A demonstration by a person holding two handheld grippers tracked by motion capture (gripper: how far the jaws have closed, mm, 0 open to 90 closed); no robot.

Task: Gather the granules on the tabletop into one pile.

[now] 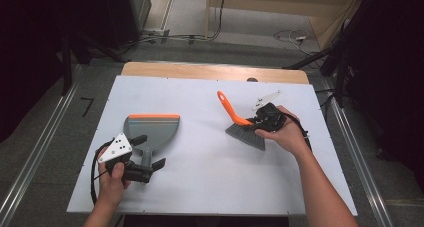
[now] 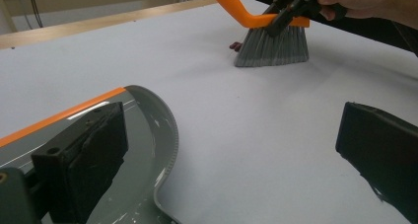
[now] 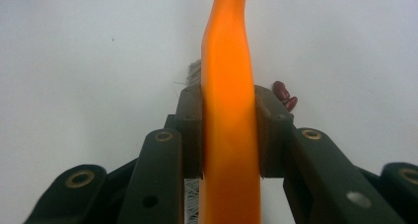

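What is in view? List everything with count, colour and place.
dustpan: one, grey with an orange front edge, left half of the table, handle toward the person.
brush: one, orange handle and grey bristles, right of centre, bristles on the table.
beans: at least two, dark red, on the table beside the brush bristles.
table: one, white top with a wooden far edge.
cables: several, dark and white, on the floor beyond the table.
left gripper: one, black, jaws open either side of the dustpan handle.
right gripper: one, black, jaws shut on the brush handle.
hands: two, each holding a gripper.
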